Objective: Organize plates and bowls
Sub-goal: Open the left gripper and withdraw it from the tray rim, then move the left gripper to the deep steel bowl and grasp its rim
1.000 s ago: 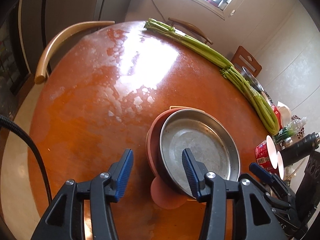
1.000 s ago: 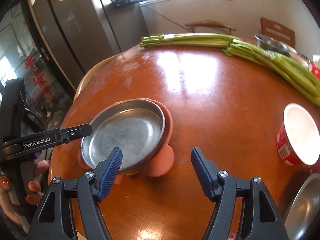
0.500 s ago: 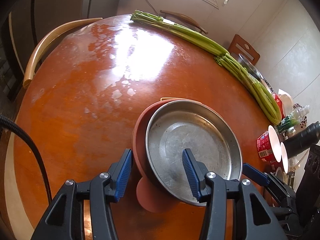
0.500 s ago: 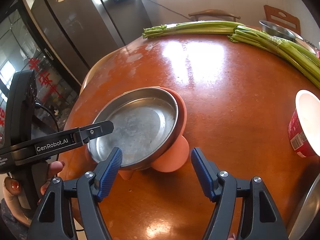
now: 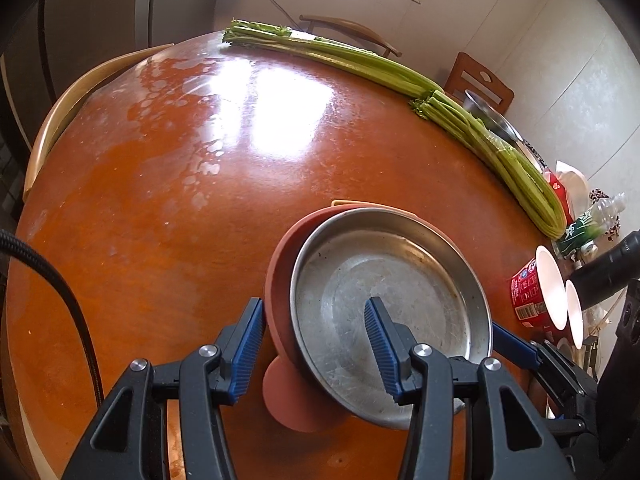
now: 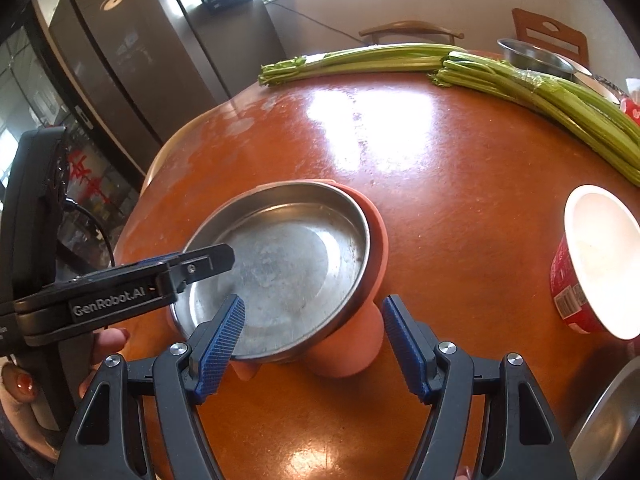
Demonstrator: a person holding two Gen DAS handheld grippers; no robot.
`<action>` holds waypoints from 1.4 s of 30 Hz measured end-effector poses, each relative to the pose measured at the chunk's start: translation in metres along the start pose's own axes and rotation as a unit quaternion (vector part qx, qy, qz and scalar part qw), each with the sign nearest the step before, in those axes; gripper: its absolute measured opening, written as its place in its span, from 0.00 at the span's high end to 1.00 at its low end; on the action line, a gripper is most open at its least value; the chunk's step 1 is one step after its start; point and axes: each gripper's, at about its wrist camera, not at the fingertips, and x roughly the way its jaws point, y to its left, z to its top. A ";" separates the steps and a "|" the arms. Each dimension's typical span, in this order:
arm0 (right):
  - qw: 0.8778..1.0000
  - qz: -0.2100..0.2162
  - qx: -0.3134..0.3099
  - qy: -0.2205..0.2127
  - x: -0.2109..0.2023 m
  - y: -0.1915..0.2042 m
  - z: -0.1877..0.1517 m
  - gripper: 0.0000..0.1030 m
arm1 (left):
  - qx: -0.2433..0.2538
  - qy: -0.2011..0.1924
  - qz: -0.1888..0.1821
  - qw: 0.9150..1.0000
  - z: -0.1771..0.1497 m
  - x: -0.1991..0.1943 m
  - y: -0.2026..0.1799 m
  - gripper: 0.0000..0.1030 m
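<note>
Metal plate is sitting in the orange dish on the counter. Left gripper is straddling their near-left rims, fingers open, nothing clamped. Right gripper is idling open at the near edge; left looks better placed.

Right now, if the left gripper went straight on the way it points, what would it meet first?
Probably the near rim of the steel plate stacked on the terracotta plate; the left gripper already straddles both rims, though depth is unclear.
</note>
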 end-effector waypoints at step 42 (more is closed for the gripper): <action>0.979 -0.129 0.074 -0.142 -0.183 -0.131 -0.091 0.24 | 0.159 -0.067 -0.012 0.985 -0.082 -0.050 -0.187 0.38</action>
